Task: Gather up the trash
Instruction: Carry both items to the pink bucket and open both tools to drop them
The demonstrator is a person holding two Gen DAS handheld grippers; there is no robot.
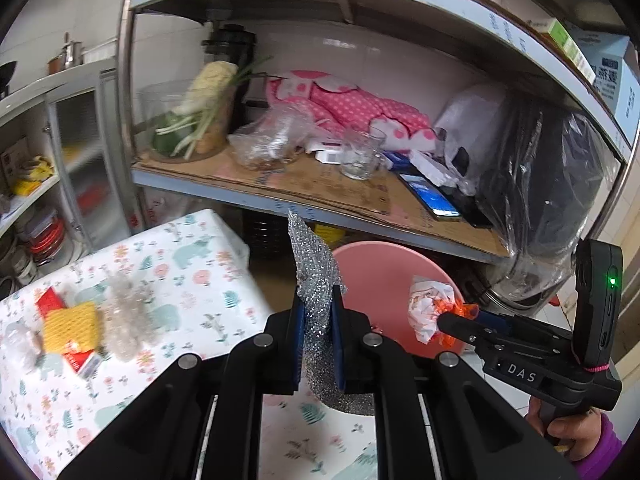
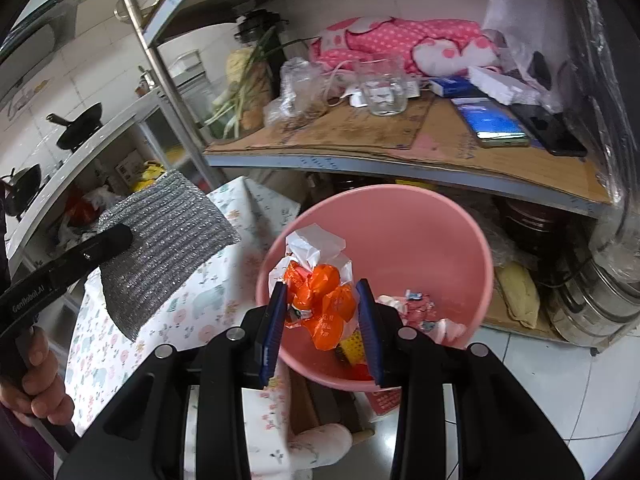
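Note:
My left gripper (image 1: 319, 292) is shut on a silver glittery scouring cloth (image 1: 310, 256), held above the table's edge. The right wrist view shows that cloth (image 2: 168, 236) hanging from the left gripper (image 2: 122, 236) at the left. My right gripper (image 2: 321, 285) is shut on a crumpled orange and white plastic bag (image 2: 320, 300), over the near rim of a pink bucket (image 2: 440, 232). Several wrappers (image 2: 416, 308) lie inside the bucket. In the left wrist view the bag (image 1: 428, 308) and the right gripper (image 1: 446, 320) sit in front of the bucket (image 1: 376, 276).
The floral-cloth table (image 1: 180, 256) bears a yellow foam net (image 1: 72, 326), a clear plastic wad (image 1: 124, 316) and a red packet (image 1: 50, 300). Behind the bucket a metal shelf (image 2: 400, 168) carries a glass cup (image 2: 384, 88) and phones (image 2: 496, 124). Steel pots (image 2: 592, 296) stand at the lower right.

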